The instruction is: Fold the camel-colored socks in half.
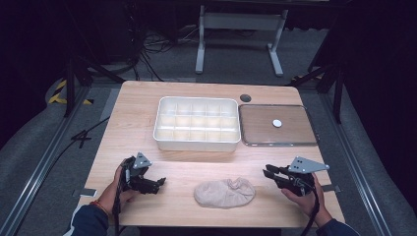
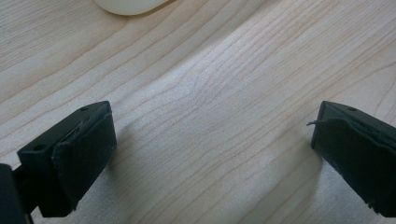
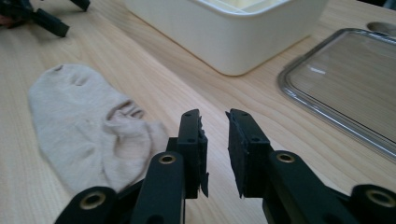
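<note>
wooden table (image 1: 147,98) first, bearing everything. at 12 o'clock on it, one white divided organiser box (image 1: 197,124), three rows of compartments, seemingly all vacant. just beside that at 3 o'clock, one clear lid (image 1: 278,125) lying flat, a small white disc (image 1: 277,123) on top.

nearer, at 6 o'clock on the table, one beige sock (image 1: 225,192), crumpled, long axis running 9 to 3 o'clock, cuff opening toward 3. lying between the two grippers, apart from both.

left gripper (image 1: 160,183) at 9 o'clock of the sock, jaws spread wide, nothing but bare wood between them in the left gripper view. right gripper (image 1: 267,172) at 3 o'clock of the sock, jaws drawn narrow with a slim gap, gripping nothing; in the right gripper view the sock (image 3: 88,126) lies at 10 o'clock of the tips (image 3: 214,122).

judged by gaps, roughly equal reach from both sides; left already opened wide enough to take the cloth, so probably the readier of the two.

count: one sock, one box, one lid, one disc, two grippers.
</note>
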{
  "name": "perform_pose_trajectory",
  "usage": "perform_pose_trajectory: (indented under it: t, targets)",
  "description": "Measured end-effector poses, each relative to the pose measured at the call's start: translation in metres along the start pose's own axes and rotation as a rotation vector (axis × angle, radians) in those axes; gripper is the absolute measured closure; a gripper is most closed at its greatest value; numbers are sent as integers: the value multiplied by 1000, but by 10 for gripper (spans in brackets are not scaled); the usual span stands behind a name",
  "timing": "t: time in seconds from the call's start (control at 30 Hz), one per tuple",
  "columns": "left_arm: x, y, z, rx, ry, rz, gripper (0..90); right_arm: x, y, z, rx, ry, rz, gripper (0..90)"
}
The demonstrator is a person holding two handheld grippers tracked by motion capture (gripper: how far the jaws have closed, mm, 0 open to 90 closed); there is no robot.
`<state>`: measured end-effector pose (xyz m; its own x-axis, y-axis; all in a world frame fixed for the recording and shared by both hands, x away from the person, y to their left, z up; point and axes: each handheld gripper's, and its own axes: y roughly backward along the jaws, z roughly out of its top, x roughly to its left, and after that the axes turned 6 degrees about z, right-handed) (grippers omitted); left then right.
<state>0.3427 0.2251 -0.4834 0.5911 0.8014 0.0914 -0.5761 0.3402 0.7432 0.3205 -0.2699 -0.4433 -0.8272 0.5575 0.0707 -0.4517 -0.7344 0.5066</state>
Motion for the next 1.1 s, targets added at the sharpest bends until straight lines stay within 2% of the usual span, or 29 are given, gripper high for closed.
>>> perform_pose_trajectory:
  t: [0.13, 0.17, 0.23, 0.27, 0.3, 0.33, 0.37, 0.47, 0.5, 0.6, 0.63, 0.7, 0.77, 0.83, 0.87, 0.97, 1.0, 1.1]
  targets:
    - [0, 0, 0, 2, 2, -3, 3, 10, -7, 4, 7, 24, 37, 768]
    - [-1, 0, -1, 2, 17, -11, 3, 13, -9, 5, 8, 31, 45, 770]
    - [-2, 1, -1, -1, 1, -15, 6, 20, -13, 8, 20, 45, 63, 780]
    - [-3, 1, -1, 8, 13, -19, 11, 23, -15, 9, 20, 54, 70, 799]
    - [-2, 2, 0, 7, -10, -4, 16, 26, -17, 11, 24, 57, 74, 824]
    - [-5, 3, 0, 11, 15, -9, 27, 31, -20, 13, 24, 64, 78, 850]
    - [-6, 4, 0, 13, 11, -12, 40, 36, -24, 14, 27, 68, 94, 858]
    - [-9, 6, -1, -2, 0, -19, 96, 52, -39, 19, 51, 102, 138, 864]
    - [-10, 7, -1, 3, -9, -24, 105, 61, -49, 21, 69, 121, 170, 864]
    - [-12, 7, 0, -1, -21, -38, 141, 78, -68, 24, 112, 167, 212, 864]
    - [-12, 7, 0, -1, -21, -38, 142, 78, -68, 24, 112, 167, 212, 864]
    - [-16, 7, 2, 12, -57, -75, 150, 90, -83, 25, 130, 183, 229, 891]
    - [-18, 7, 4, 16, -68, -87, 162, 91, -86, 25, 132, 189, 231, 894]
    - [-21, 7, 6, 17, -69, -88, 182, 96, -96, 24, 161, 206, 250, 897]
    - [-22, 7, 6, 12, -64, -90, 226, 98, -103, 22, 189, 203, 253, 897]
    - [-27, 7, 9, 8, -66, -107, 264, 97, -108, 18, 214, 202, 252, 898]
    - [-29, 6, 11, 9, -53, -127, 264, 97, -110, 17, 209, 197, 257, 897]
    - [-37, 6, 17, -26, -37, -176, 297, 96, -110, 16, 205, 186, 263, 899]
